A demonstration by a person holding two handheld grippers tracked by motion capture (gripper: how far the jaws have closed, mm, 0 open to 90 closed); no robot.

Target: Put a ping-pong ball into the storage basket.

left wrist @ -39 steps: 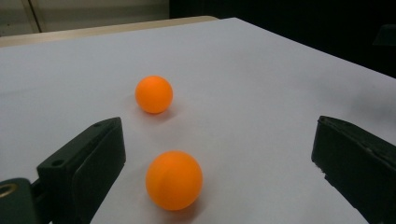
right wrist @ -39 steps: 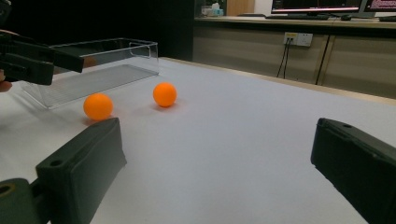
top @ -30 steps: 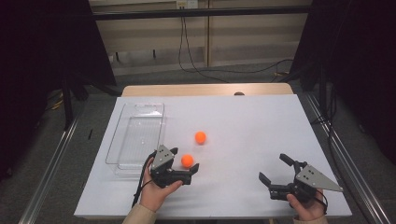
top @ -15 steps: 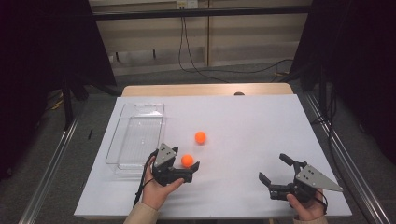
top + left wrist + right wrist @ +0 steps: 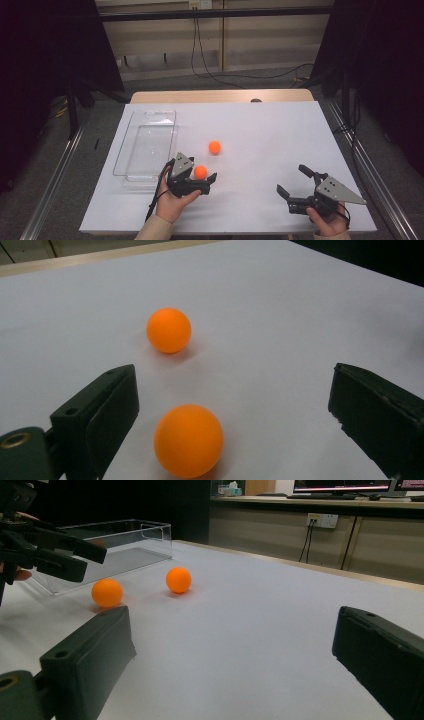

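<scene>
Left gripper [image 5: 206, 181] low, jaws wide around near ball [image 5: 200, 172].

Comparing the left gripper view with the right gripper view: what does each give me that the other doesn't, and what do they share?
Left gripper view: the near orange ball sits between the left gripper's open jaws, untouched. Right gripper view: the clear tray beyond the balls, the wall sockets, and the right gripper's open jaws over bare table. Both: the near ball, the far orange ball and the white table.
</scene>
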